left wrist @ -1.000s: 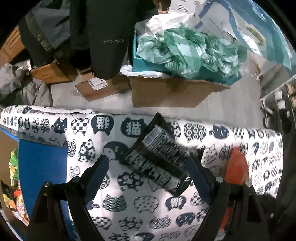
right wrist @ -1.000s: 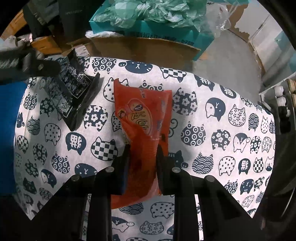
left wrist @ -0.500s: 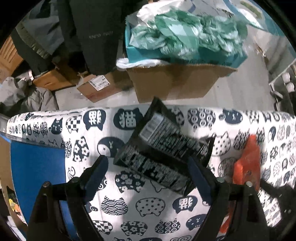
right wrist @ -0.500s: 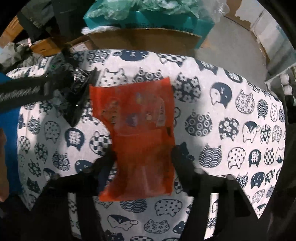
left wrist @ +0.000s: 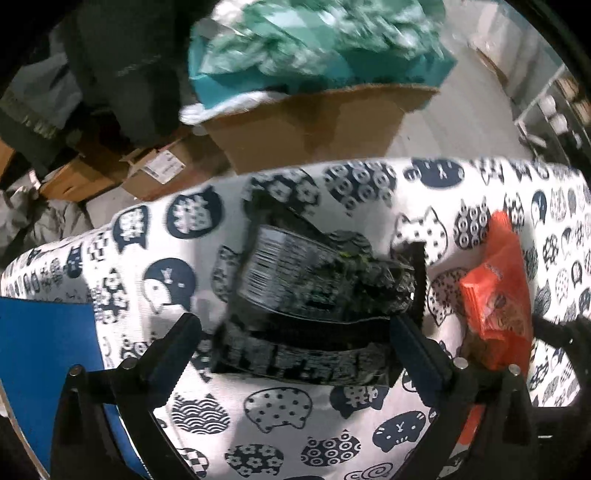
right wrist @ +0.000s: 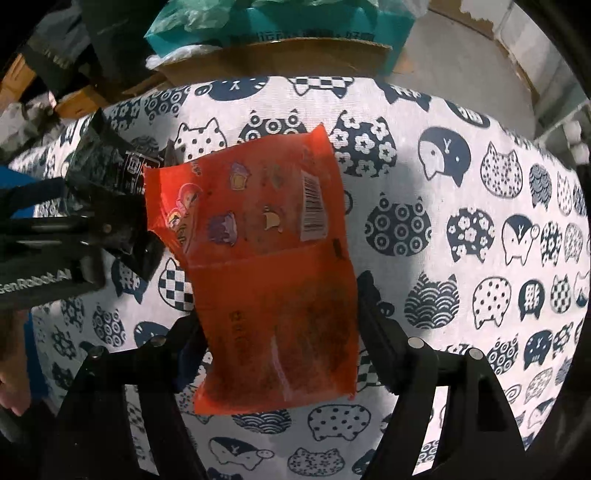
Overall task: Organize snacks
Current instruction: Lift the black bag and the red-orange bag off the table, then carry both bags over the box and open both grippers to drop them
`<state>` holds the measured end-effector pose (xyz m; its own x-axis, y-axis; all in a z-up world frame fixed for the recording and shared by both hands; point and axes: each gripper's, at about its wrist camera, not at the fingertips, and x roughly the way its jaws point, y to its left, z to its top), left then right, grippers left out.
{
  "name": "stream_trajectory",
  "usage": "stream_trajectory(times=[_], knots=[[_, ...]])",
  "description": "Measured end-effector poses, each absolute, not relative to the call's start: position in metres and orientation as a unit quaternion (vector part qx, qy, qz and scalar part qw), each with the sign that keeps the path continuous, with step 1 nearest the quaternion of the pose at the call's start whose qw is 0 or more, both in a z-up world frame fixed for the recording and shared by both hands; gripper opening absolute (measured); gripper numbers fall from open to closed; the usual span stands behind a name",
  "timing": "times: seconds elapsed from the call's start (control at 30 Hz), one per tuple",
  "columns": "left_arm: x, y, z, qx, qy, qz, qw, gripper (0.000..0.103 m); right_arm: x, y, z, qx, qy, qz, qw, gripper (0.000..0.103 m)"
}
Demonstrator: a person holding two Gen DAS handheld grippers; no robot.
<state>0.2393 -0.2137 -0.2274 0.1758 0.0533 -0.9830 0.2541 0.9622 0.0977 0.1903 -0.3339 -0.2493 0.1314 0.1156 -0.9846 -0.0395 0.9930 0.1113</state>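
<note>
Left gripper (left wrist: 295, 343): jaws opening, spread wide, pointing down at the cat-print tablecloth (left wrist: 295, 417). The black snack packet (left wrist: 314, 295) lies between the fingers; the pads do not press it. To this gripper's right lies the orange snack packet (left wrist: 498, 288), just beside the black one. A blue surface (left wrist: 44, 339) sits to its left.

Right gripper (right wrist: 280, 328): jaws parted, not pinching. The orange snack packet (right wrist: 266, 266) lies flat on the cloth between the fingers; whether the finger edges touch it cannot be told. The left gripper (right wrist: 74, 236) stands directly to its left. Ahead, beyond the table edge: a cardboard box (right wrist: 273, 59) holding green plastic bags (left wrist: 317, 33).
</note>
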Motion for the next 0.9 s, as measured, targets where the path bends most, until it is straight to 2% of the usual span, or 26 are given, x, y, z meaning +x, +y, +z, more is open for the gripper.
stream_trajectory(times=[0.1,0.13,0.23,0.3,0.37,0.5,0.67,0.77,0.9], knots=[[0.235,-0.218,-0.233,0.120,0.639,-0.075,0.756,0.103,0.190,-0.330,-0.248,-0.001,0.653,0.040,0.756,0.049],[0.234,-0.217,-0.233,0.116,0.636,-0.074,0.759,0.103,0.189,-0.331,-0.247,0.001,0.653,0.042,0.756,0.045],[0.230,-0.214,-0.231,0.102,0.632,-0.081,0.764,0.091,0.189,-0.331,-0.245,0.003,0.652,0.042,0.757,0.041],[0.227,-0.214,-0.228,0.103,0.627,-0.088,0.767,0.084,0.188,-0.331,-0.243,-0.005,0.650,0.039,0.759,0.040],[0.223,-0.215,-0.224,0.104,0.624,-0.098,0.768,0.071,0.185,-0.333,-0.241,-0.010,0.649,0.036,0.760,0.040],[0.215,-0.215,-0.214,0.110,0.617,-0.109,0.771,0.061,0.183,-0.339,-0.234,-0.006,0.648,0.035,0.761,0.040],[0.208,-0.211,-0.201,0.114,0.605,-0.125,0.778,0.039,0.174,-0.340,-0.216,-0.009,0.642,0.039,0.766,0.040],[0.205,-0.206,-0.196,0.116,0.604,-0.126,0.778,0.035,0.167,-0.338,-0.207,-0.010,0.639,0.044,0.768,0.040],[0.203,-0.199,-0.198,0.114,0.608,-0.129,0.775,0.035,0.155,-0.338,-0.192,-0.012,0.634,0.048,0.772,0.040]])
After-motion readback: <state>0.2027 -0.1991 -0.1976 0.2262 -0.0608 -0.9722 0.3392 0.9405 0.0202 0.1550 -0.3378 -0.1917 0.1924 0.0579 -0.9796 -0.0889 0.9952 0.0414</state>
